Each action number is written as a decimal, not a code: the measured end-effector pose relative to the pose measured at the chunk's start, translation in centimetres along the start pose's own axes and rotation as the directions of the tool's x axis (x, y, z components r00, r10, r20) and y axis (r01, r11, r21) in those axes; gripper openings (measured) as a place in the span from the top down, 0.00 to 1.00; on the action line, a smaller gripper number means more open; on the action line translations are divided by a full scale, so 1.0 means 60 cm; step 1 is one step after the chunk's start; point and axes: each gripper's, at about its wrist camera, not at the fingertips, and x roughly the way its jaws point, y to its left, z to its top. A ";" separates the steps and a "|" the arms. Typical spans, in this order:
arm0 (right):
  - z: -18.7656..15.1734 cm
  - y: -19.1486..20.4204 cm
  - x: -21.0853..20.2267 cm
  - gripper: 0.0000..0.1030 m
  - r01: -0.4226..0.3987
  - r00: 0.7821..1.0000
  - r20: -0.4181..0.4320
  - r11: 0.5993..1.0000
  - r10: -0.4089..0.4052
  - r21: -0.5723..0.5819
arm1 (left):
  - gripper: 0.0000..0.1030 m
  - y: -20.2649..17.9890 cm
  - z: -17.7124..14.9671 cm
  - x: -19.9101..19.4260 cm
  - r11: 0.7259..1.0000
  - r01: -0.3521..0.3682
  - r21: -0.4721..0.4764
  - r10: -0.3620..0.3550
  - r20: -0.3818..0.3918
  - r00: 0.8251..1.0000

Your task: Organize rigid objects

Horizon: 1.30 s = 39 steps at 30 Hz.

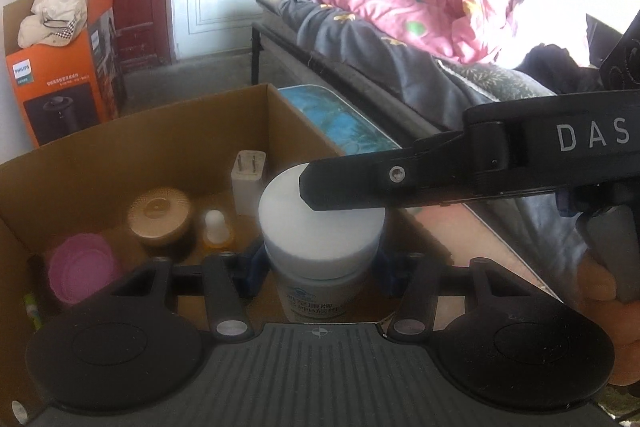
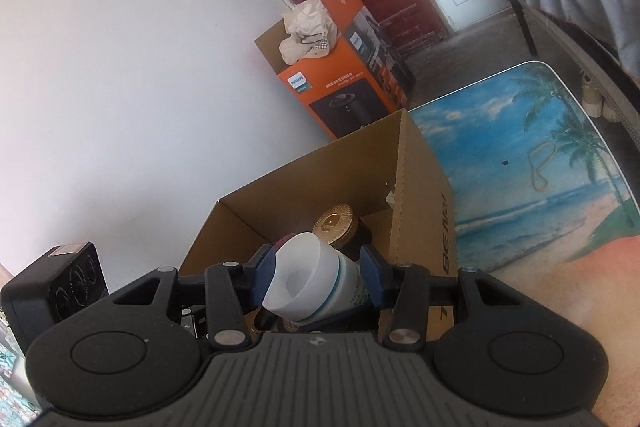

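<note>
**What I cannot make out**

My right gripper's finger (image 1: 344,183) covers part of the white bottle's cap (image 1: 320,223). The bottle's label (image 1: 316,303) is blurred and unreadable to me. The cardboard box (image 1: 132,131) runs off the left edge. Inside it, a small item (image 1: 30,307) at that edge is too cut off to identify.
</note>
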 end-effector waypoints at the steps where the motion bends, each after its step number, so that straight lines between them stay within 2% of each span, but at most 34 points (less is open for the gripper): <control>1: 0.000 -0.001 0.000 0.51 0.002 1.000 -0.001 1.000 -0.002 0.000 | 0.48 0.001 -0.001 0.002 1.000 0.000 -0.002 0.000 -0.004 1.000; 8: 0.000 -0.007 0.000 0.51 -0.006 1.000 0.001 1.000 0.006 0.007 | 0.48 0.001 -0.004 0.010 1.000 0.006 -0.014 -0.006 -0.001 1.000; 16: 0.000 -0.005 -0.005 0.49 -0.007 1.000 0.005 1.000 0.007 0.006 | 0.41 0.001 -0.005 0.010 1.000 0.004 -0.021 -0.004 0.006 1.000; 19: 0.001 -0.003 -0.008 0.46 -0.011 1.000 0.013 1.000 0.010 0.008 | 0.31 -0.001 -0.007 0.003 1.000 -0.011 -0.012 0.011 0.019 1.000; 21: 0.000 -0.001 -0.013 0.42 -0.012 1.000 0.028 1.000 0.012 0.008 | 0.17 -0.005 -0.007 -0.003 1.000 -0.020 0.004 0.020 0.033 0.999; 26: -0.001 0.011 -0.039 0.35 -0.018 0.997 0.081 1.000 0.018 0.006 | 0.06 -0.017 -0.013 -0.029 0.998 -0.047 0.047 0.043 0.082 0.996; 30: -0.004 0.023 -0.064 0.33 -0.016 0.992 0.123 1.000 0.014 0.009 | 0.04 -0.018 -0.019 -0.060 0.998 -0.045 0.036 0.041 0.109 0.993; 36: -0.025 0.052 -0.116 0.18 0.014 0.979 0.203 1.000 -0.015 0.003 | 0.00 -0.006 -0.031 -0.135 0.999 -0.044 -0.028 0.048 0.187 0.981; 38: -0.033 0.061 -0.133 0.04 0.040 0.973 0.227 0.999 -0.040 0.004 | 0.00 0.004 -0.037 -0.158 0.996 -0.052 -0.074 0.067 0.210 0.975; 39: -0.039 0.066 -0.139 0.02 0.052 0.970 0.237 0.999 -0.051 0.005 | 0.00 0.010 -0.039 -0.169 0.993 -0.066 -0.098 0.086 0.216 0.973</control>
